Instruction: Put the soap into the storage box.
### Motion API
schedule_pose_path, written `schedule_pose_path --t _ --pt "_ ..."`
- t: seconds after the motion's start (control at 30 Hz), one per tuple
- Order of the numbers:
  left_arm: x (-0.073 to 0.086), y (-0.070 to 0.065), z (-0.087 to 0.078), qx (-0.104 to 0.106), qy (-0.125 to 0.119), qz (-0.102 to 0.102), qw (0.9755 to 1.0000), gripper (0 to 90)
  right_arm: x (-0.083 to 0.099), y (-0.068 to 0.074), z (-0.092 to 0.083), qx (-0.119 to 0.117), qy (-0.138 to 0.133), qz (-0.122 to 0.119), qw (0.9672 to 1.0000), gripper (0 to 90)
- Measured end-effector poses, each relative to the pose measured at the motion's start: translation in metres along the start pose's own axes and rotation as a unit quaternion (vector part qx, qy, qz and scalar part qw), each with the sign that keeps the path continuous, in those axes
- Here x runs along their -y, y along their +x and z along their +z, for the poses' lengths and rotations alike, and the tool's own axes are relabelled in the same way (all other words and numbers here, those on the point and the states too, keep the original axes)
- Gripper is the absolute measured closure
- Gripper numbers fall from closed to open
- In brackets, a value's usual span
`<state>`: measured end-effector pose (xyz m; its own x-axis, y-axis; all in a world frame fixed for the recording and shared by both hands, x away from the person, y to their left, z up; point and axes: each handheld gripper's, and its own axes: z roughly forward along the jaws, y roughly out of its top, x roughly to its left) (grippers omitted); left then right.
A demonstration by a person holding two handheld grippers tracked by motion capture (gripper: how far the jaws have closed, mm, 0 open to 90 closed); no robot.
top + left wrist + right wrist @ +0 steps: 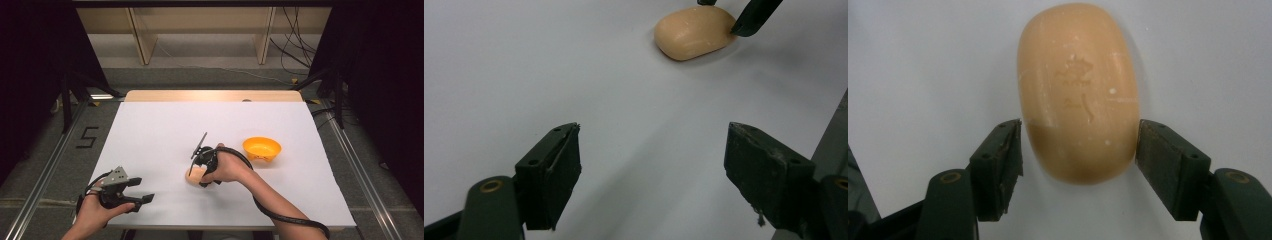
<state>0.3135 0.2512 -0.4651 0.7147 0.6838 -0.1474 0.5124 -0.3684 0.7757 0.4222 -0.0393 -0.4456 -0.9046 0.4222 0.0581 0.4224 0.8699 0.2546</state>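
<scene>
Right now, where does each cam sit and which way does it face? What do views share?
High view: above the person's side, facing forward and down on the white table; both forearms, left gripper and right gripper show.
Left gripper view: on the left gripper, facing across the table toward the soap; open jaws.
Right gripper view: on the right gripper, facing down at the soap between its jaws.
Shared: the soap shows in all three.

We see a peach oval soap bar lying flat on the white table. Stamped face up. An orange bowl sits upright nearby.
</scene>
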Motion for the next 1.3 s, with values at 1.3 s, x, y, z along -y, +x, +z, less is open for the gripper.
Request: schedule_pose_path --t 1.3 --pt "0.000 0.003 -0.001 0.000 0.007 0.014 0.9999 22.3 -0.030 -0.002 0.026 -0.002 0.031 -0.045 0.9985 31.9"
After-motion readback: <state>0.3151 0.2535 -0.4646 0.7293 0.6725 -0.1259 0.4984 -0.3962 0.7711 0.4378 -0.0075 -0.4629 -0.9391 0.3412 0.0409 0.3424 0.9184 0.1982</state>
